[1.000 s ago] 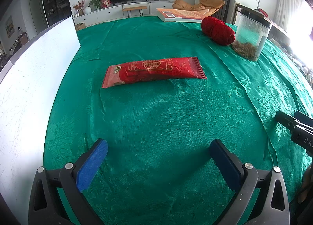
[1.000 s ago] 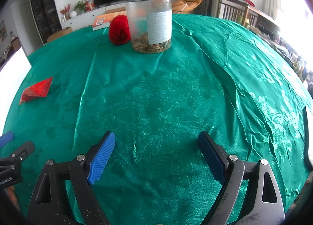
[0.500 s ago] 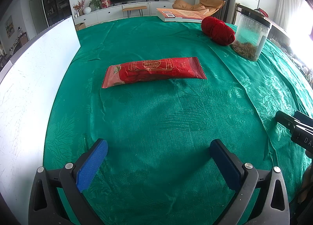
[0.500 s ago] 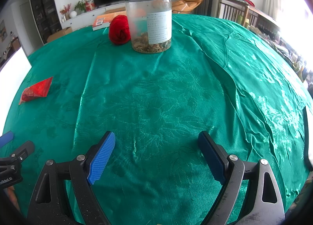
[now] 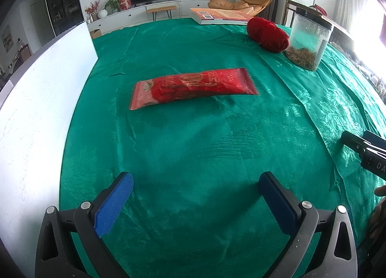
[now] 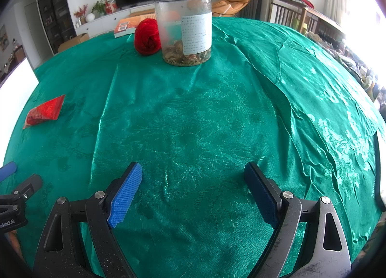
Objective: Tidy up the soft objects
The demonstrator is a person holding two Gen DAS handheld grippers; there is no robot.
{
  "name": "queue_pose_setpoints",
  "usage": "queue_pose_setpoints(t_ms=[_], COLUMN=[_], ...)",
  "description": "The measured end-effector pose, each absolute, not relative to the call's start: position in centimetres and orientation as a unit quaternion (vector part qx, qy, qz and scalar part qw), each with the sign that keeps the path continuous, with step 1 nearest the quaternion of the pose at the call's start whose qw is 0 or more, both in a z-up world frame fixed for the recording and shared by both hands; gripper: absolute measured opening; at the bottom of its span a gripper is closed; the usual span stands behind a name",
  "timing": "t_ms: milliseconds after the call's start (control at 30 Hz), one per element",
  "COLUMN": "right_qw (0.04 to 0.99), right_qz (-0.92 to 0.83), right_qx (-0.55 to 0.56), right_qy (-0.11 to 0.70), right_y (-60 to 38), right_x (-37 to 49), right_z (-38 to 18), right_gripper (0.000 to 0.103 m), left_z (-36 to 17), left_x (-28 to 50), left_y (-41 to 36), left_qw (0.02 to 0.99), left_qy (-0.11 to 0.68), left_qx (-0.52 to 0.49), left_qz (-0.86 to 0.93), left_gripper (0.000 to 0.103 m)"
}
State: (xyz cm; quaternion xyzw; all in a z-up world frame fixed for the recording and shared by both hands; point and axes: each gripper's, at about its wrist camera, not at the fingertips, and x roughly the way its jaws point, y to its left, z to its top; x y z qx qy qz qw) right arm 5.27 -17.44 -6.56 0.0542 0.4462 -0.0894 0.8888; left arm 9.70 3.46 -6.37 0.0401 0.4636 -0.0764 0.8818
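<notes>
Red packet lay mid-frame on the green cloth, yarn upper right by the jar
Both tongs, left and right, gaped released and empty; best to pinch the packet across its narrow middle, gently

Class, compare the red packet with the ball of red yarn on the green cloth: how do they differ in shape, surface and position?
Shape: the packet is long and flat; the yarn is a rounded bundle.
Surface: the packet is glossy with gold print; the yarn is matte and fuzzy.
Position: the packet lies alone mid-cloth; the yarn sits right beside the jar, near the book.
Shared: both are red and rest on the cloth, ungripped.
</notes>
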Motion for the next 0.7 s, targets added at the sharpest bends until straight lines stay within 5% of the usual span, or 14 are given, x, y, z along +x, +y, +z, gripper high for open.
queue_pose_setpoints(t_ms=[200, 400, 700], right_qw=[0.888, 0.896, 0.807], right_qz=[-0.048, -0.027, -0.02], right_qx=[-0.026, -0.243, -0.299], right_qy=[0.457, 0.372, 0.51], right_y=[-15.9, -8.8, -8.3], right_x=[8.4, 19.1, 34.4], right_z=[-4.4, 3.2, -1.6], right_gripper=[0.086, 0.087, 0.085], left_z=[-6.4, -6.5, -6.5], left_x=[9.6, 9.6, 9.6], left_y=[4.4, 4.4, 4.4], left_qw=[0.886, 0.887, 0.887], left_qy=[0.457, 0.457, 0.457], left_qx=[0.03, 0.029, 0.028], left_qz=[-0.069, -0.068, -0.068], left_gripper=[0.103, 0.103, 0.103])
